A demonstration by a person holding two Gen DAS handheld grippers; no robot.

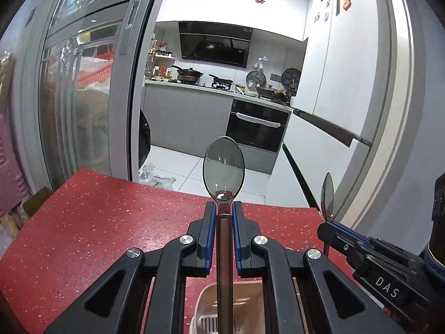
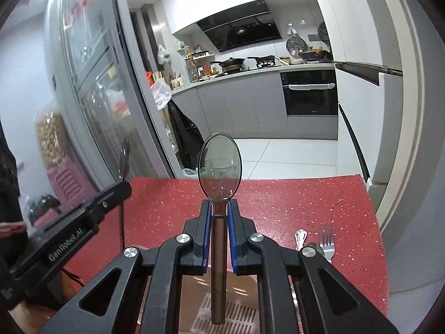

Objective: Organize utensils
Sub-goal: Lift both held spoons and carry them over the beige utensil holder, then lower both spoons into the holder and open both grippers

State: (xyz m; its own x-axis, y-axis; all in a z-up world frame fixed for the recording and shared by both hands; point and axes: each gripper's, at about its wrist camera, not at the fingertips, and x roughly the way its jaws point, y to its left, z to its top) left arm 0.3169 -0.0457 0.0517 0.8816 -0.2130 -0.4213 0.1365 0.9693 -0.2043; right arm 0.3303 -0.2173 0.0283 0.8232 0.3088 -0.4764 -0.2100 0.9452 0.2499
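Left tongs (image 1: 224, 208) gripping spoon (image 1: 224, 167), right tongs (image 2: 218, 207) gripping second spoon (image 2: 219, 164), fork (image 2: 326, 240) nearby

red counter (image 2: 292, 194) open, fork (image 2: 326, 240) right

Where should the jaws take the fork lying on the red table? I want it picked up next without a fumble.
Grip the fork across its narrow neck just below the tines, coming from above. It lies flat on the red table, tines away; the handle is hidden behind the right gripper.
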